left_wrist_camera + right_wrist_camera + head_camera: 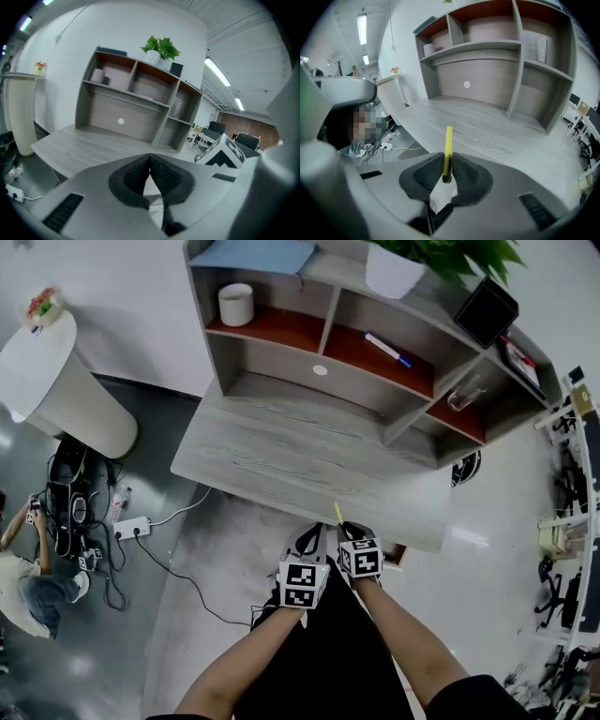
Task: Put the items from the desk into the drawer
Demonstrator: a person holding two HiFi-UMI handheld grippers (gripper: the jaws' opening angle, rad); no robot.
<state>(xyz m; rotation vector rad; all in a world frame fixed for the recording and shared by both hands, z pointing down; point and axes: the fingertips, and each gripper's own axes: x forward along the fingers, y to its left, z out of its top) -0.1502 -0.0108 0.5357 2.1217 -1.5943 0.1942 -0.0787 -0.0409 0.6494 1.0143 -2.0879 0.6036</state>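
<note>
My right gripper [348,531] is shut on a thin yellow pen [338,513], held just over the front edge of the grey wooden desk [281,460]. In the right gripper view the yellow pen [448,143] sticks up from between the closed pads, pointing toward the desk's hutch. Close beside it on the left, my left gripper [307,542] is shut with nothing between its pads [161,176]. A reddish-brown edge [395,555] shows under the desk front by the right gripper; I cannot tell whether it is the drawer.
The hutch shelves hold a white cup [235,304], a blue-and-white pen [386,349] and a glass [466,395]; a plant pot [394,273] and a black box [486,310] stand on top. A white round stand [56,381], a power strip [131,527] and a person [28,577] are at the left.
</note>
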